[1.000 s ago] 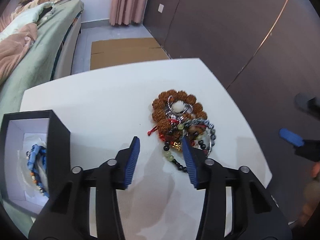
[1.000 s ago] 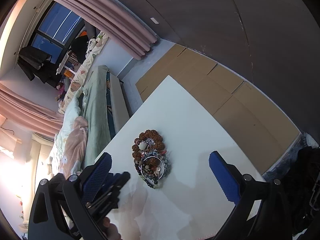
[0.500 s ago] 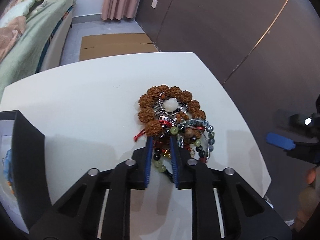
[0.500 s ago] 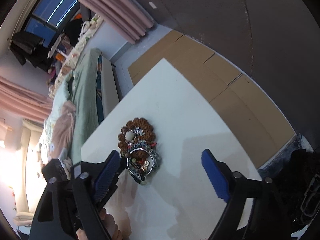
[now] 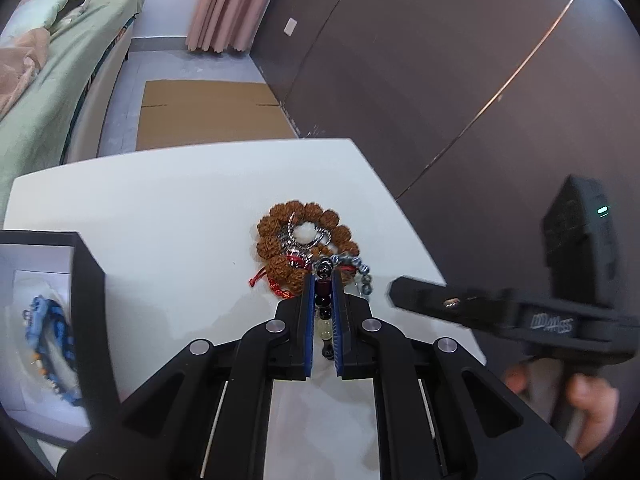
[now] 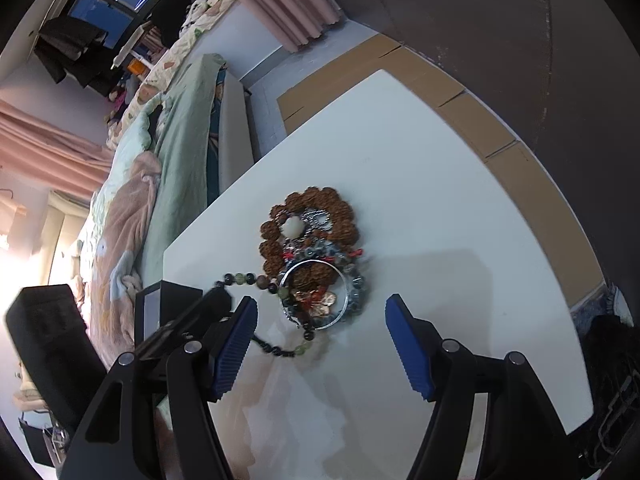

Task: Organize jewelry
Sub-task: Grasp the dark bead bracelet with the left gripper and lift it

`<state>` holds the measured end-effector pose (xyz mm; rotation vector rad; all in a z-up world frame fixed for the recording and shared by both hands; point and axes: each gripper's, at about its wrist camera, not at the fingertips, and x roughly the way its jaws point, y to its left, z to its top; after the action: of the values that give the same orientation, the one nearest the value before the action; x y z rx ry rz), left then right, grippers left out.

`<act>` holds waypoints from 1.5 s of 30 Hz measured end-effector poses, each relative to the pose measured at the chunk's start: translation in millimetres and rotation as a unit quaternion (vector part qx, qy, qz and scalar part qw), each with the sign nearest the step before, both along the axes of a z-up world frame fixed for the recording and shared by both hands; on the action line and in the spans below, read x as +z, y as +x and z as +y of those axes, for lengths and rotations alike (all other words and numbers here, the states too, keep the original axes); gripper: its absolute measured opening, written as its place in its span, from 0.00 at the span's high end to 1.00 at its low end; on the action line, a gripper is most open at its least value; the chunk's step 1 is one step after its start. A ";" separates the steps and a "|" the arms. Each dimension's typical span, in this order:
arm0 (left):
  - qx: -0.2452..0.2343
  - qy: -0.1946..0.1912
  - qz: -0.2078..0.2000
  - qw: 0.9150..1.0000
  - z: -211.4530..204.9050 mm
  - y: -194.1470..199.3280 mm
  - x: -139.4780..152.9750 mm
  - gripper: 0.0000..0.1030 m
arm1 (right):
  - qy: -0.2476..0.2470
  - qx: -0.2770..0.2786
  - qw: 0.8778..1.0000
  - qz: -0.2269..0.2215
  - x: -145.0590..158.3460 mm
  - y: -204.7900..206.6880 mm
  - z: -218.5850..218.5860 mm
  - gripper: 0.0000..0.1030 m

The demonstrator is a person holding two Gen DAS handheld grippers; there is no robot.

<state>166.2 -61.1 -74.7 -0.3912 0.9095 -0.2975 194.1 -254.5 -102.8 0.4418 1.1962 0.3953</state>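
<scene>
One blue piece (image 5: 48, 336) lies boxed at lower left; left claw (image 5: 322, 312) pinches a bead strand (image 5: 323, 300), right claw (image 6: 320, 344) gapes empty, pile (image 6: 312, 256) remains.

surface (image 5: 168, 216): white, w/ rounded corners
bed (image 5: 44, 92): far left, green cover, pink blanket
cardboard (image 5: 208, 112): flat on floor, far side
curtain (image 5: 228, 4): pink, far

**Colours on the white table**

The table (image 5: 168, 216) is showing plain white. The big seed bracelet (image 6: 344, 220) is glowing rusty brown, red cord (image 5: 259, 278) trailing beside it. The bead strand (image 5: 324, 312) is running dark maroon, black and pale green between the left gripper (image 5: 322, 284)'s blue pads (image 5: 307, 320). The black box (image 5: 86, 280) is showing a white lining and a blue bracelet (image 5: 48, 320).
</scene>
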 end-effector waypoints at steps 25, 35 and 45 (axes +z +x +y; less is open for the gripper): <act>0.104 -0.020 -0.059 0.993 97.4 -31.5 54.0 0.92 | -0.175 0.033 0.984 -0.029 -16.0 -10.3 92.8 0.16; 0.127 -0.029 -0.064 0.989 123.6 -44.9 58.4 0.92 | -0.289 0.000 0.956 -0.048 -25.4 -14.8 108.9 0.51; 0.139 -0.026 -0.071 0.987 134.1 -64.8 65.7 0.92 | -0.087 -0.017 0.996 -0.018 -2.3 -23.1 50.8 0.53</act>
<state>101.4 73.0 -9.0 -0.5313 0.6978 -0.0916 171.0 -203.7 -105.0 0.3032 1.1748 0.2656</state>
